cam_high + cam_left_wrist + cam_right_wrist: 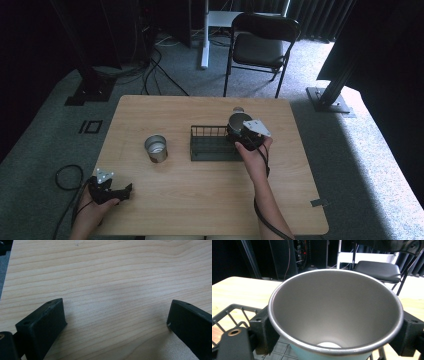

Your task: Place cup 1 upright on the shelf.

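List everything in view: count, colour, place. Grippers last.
metal cup: 1, silver, held in the right gripper above the right end of the rack
second metal cup: 1, silver, upright on the table left of the rack
wire rack: 1, dark, table centre
table: 1, light wood
folding chair: 1, black, on the floor beyond the table
cables: several, black, floor behind the table
left gripper: 1, black, jaws apart over bare table at the near left corner
right gripper: 1, black, jaws closed on the cup's sides
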Motion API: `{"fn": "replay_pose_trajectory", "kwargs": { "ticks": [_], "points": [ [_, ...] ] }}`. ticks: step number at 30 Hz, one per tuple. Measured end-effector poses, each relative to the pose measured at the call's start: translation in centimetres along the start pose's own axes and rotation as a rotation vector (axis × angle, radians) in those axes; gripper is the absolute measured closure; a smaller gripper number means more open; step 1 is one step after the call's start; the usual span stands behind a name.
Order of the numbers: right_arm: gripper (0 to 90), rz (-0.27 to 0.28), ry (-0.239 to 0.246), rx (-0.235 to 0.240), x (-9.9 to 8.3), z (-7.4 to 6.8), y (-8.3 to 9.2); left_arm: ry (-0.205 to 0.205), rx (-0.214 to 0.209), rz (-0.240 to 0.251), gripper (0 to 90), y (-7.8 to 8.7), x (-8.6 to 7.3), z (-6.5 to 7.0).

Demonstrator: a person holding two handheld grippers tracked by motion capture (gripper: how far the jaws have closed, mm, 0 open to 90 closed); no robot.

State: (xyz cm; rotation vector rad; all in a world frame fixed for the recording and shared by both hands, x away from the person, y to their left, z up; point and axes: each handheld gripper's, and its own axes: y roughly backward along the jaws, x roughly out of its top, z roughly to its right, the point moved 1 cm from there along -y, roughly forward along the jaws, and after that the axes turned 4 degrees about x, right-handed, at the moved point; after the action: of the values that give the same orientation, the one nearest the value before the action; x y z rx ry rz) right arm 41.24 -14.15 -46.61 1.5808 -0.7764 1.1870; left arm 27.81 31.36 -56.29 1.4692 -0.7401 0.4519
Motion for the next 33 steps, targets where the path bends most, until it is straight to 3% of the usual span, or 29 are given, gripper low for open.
{"fn": "replay_pose_trajectory", "kwargs": {
  "ticks": [23, 31, 33],
  "points": [
    [12.9, -0.027, 0.015, 0.003, -1.0, -0.2, -0.6, 0.0, 0.0, 0.0, 2.4, 0.0, 0.0, 0.0],
    [11.1, -0.011, 0.017, 0.022, -1.0, 0.0, -0.4, 0.0, 0.0, 0.0, 2.4, 0.0, 0.0, 0.0],
    [10.8, -0.014, 0.015, 0.054, -1.0, 0.1, -0.2, 0.0, 0.0, 0.0, 2.4, 0.0, 0.0, 0.0]
  ]
}}
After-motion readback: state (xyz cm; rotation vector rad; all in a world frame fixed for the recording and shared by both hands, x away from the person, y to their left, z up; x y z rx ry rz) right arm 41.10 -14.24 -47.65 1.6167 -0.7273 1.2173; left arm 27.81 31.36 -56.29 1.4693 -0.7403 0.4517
